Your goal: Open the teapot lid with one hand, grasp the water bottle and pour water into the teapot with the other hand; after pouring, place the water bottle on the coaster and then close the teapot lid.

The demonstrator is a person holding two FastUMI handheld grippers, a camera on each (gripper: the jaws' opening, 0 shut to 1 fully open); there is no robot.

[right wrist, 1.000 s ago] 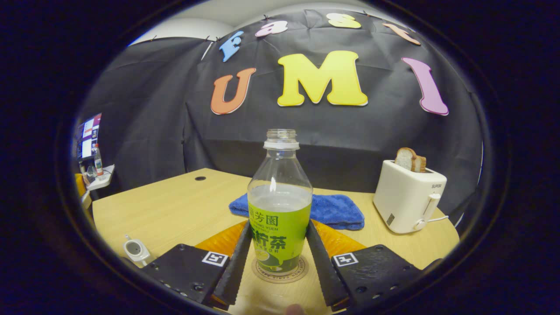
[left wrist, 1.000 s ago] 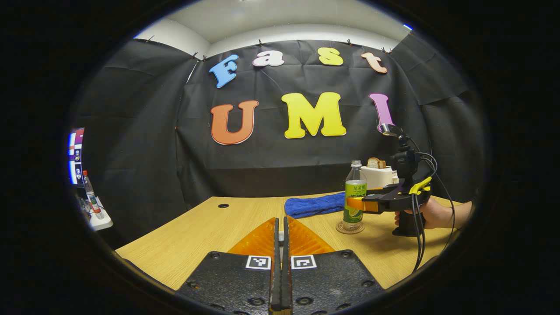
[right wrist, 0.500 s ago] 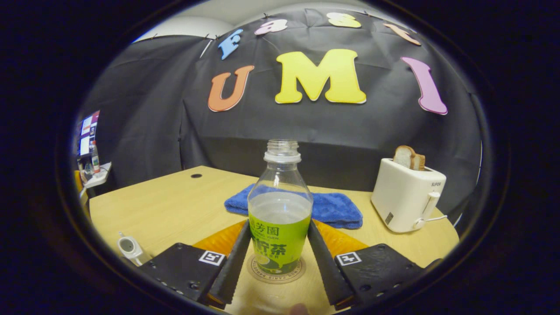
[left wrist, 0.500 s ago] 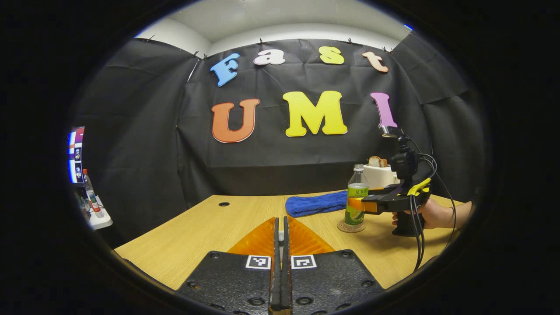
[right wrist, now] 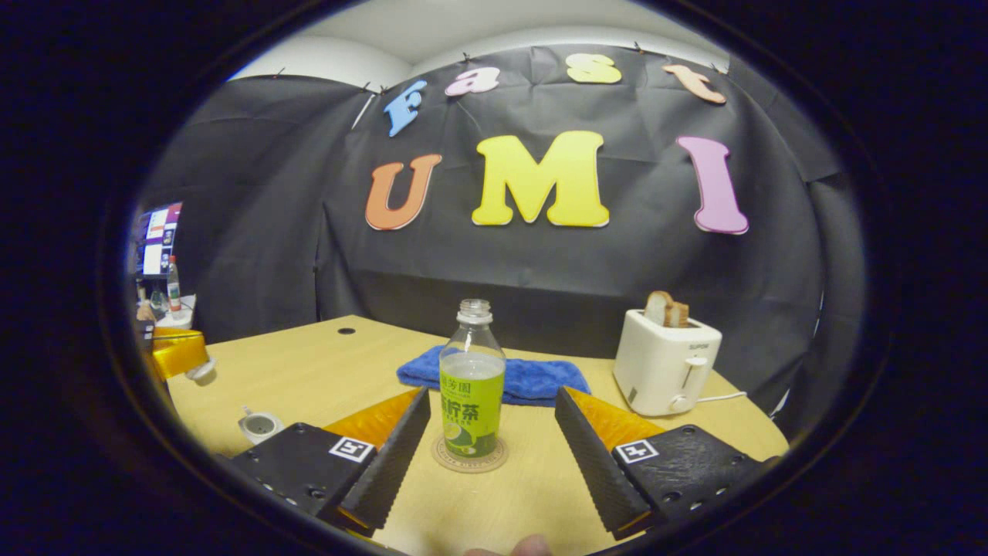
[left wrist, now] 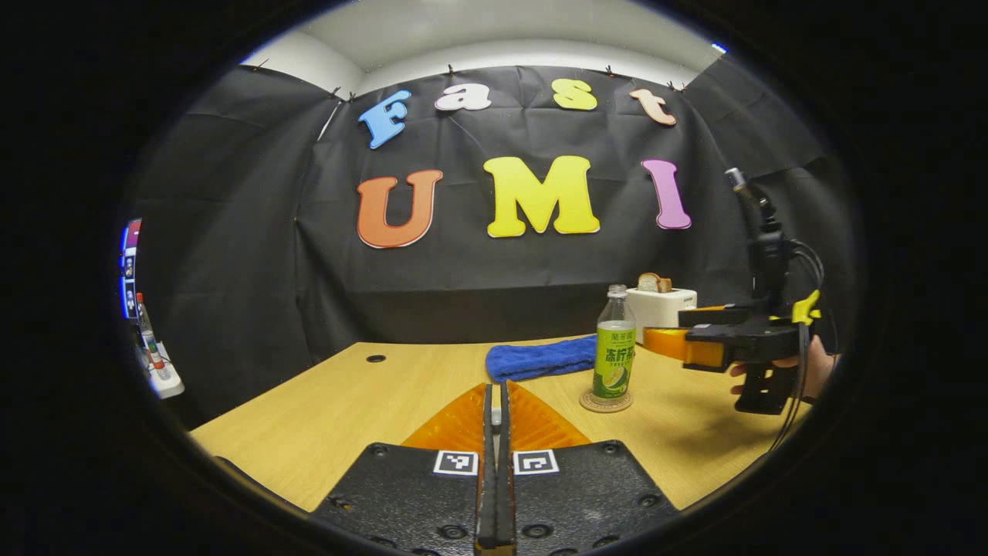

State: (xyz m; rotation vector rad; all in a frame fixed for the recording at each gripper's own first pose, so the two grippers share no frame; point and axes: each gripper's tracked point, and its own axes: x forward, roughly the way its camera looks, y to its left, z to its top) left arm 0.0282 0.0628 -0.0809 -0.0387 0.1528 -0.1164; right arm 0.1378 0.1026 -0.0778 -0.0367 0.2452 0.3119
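The water bottle (right wrist: 472,386), uncapped, with a green label and partly full, stands upright on the round coaster (right wrist: 469,457). My right gripper (right wrist: 492,398) is open and drawn back, its fingers apart from the bottle on either side. The left gripper view has the bottle (left wrist: 615,351) on the coaster (left wrist: 606,401), with the right gripper (left wrist: 664,340) just to its right. My left gripper (left wrist: 495,390) is shut on a small white piece, the teapot lid (right wrist: 203,372), which hangs under that gripper (right wrist: 179,351). The small white teapot (right wrist: 258,425) sits open on the table.
A blue towel (right wrist: 494,378) lies behind the bottle. A white toaster (right wrist: 668,363) with bread slices stands at the back right. The wooden table (left wrist: 347,401) has a cable hole (left wrist: 376,358) at its far left. A shelf with a screen (left wrist: 127,266) is beyond its left edge.
My right gripper has opened, let go of the bottle and pulled back from it; the bottle stays standing on the coaster. The left gripper has stayed shut.
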